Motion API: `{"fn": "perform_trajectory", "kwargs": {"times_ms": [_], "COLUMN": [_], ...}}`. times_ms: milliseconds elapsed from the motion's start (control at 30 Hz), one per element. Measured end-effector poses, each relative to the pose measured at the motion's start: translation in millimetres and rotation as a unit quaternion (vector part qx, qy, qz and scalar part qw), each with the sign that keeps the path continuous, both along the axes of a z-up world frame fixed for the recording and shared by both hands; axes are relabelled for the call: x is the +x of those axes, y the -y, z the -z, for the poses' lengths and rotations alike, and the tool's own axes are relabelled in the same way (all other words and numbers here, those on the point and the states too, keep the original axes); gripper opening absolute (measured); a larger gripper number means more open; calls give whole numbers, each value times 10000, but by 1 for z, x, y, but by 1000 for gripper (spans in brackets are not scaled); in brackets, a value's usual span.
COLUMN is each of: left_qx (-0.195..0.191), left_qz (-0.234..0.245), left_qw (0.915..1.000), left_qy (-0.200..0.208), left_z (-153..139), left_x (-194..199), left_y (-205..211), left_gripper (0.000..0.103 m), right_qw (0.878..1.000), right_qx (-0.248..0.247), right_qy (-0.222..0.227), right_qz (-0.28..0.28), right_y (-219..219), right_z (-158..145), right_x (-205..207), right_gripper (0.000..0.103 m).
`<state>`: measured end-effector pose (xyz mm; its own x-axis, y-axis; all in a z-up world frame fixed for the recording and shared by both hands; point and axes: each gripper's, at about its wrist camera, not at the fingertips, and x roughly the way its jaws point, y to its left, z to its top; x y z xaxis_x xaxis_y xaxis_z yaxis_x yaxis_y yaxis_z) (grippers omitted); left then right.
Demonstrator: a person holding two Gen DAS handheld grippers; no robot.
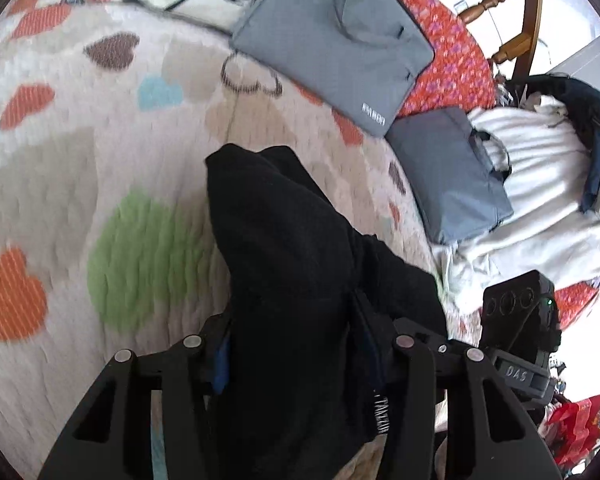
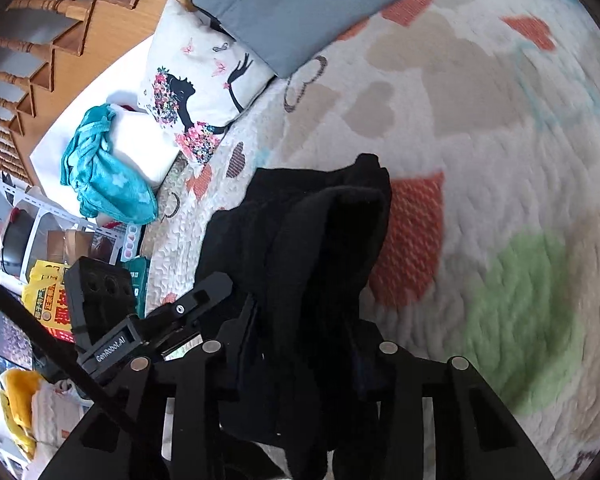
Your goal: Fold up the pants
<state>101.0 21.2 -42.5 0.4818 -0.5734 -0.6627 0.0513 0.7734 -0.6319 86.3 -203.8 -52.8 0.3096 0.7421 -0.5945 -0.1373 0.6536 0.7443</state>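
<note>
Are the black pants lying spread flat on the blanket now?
No. The black pants hang bunched, pinched in both grippers, above the blanket.

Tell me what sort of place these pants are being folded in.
Probably a bedroom at home. The black pants lie on a quilt printed with hearts, a printed pillow sits at its edge, and a wooden stair rail stands beside it.
</note>
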Motion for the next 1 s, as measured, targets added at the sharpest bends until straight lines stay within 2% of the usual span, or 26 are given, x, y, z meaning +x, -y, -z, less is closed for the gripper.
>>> {"fn": "perform_trajectory", "kwargs": {"times_ms": [133,300,433,500,567,633,667,733,800,900,1000], "left_qx": [55,704,931,1022,918,713,652,557,351,-79,14], "left_qz": [-199,-531,-737,-747,-756,-855,-985,-1300,-1513,-1459,-1155], "left_qw": [9996,9953,9929,9919,9926,9929,9922,9898,9878,9890,9931], "left_qy": [217,405,66,-82,-254,-407,-397,-167,74,211,196], "left_z": [-15,-14,13,25,31,23,16,-5,-20,-25,-20], "left_x": [25,61,92,100,104,101,96,81,65,47,44], "left_y": [-9,-13,-19,-22,-27,-37,-44,-60,-71,-75,-59], "left_gripper": [49,49,50,52,54,54,54,54,54,55,55], "right_qw": [9998,9989,9971,9974,9977,9950,9924,9886,9873,9887,9910], "right_qx": [-123,-415,-732,-722,-416,165,300,290,205,675,1039], "right_qy": [143,202,201,-39,-500,-837,-894,-678,-289,100,187], "right_qz": [-7,-43,-42,29,203,528,791,1315,1547,1336,817], "right_y": [-14,-34,-45,-44,-32,-12,-1,21,32,27,4], "right_z": [-12,-10,6,21,36,43,41,28,12,-4,-5], "right_x": [29,70,93,102,107,107,105,101,99,100,104], "right_gripper": [41,39,38,42,51,54,57,63,66,67,68]}}
